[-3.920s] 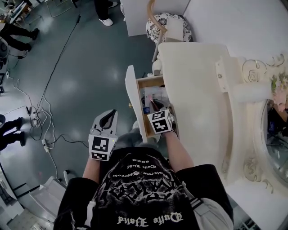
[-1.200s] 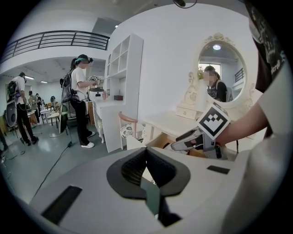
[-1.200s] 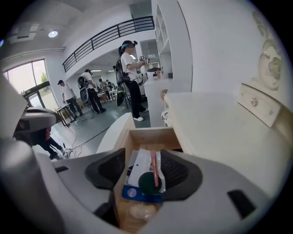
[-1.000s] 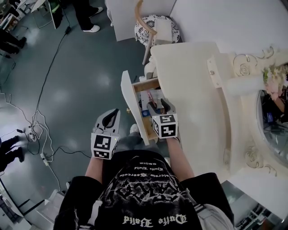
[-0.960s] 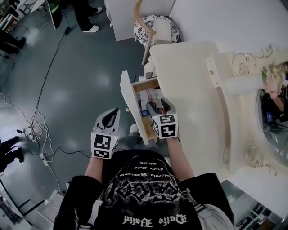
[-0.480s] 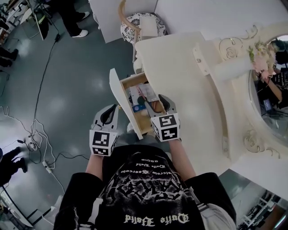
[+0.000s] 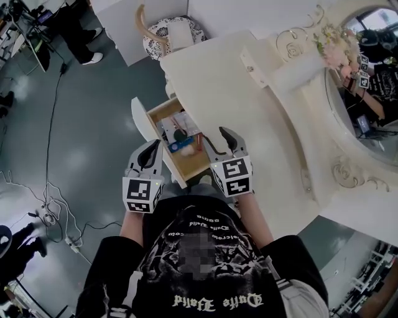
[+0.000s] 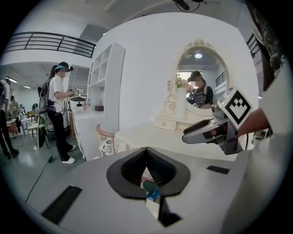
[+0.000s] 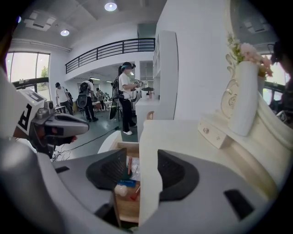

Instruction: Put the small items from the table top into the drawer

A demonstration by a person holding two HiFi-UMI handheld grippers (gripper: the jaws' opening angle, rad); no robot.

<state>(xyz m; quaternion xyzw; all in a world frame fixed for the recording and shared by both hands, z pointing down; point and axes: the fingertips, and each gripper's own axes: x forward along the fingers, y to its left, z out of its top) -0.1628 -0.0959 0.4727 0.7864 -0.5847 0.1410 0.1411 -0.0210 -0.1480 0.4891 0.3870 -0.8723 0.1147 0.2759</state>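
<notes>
By the cream tabletop [image 7: 249, 93], left tongs [image 7: 154, 148] are pressed together; right tongs [image 7: 216, 136], spread and empty, just narrowed.

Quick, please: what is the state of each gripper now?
Left gripper: closed, empty.
Right gripper: open, empty; its jaws have just been closing a little.

A tall, bright hall with a cream dressing table against a white wall

A glossy grey-green floor [image 7: 93, 118] ran under the table [image 7: 217, 81], with loose cables [image 7: 67, 239] trailing across it and a chair [image 7: 165, 34] with a patterned seat at the table's far end. An oval mirror [image 8: 197, 68] in a carved frame rose against the white wall [image 8: 146, 59], beside a white shelf unit [image 8: 107, 87]. A black balcony railing [image 9: 110, 49] crossed the far side under round ceiling lights [image 9: 110, 7], a large window [image 9: 27, 68] glowed, and people [image 9: 126, 96] stood about.
</notes>
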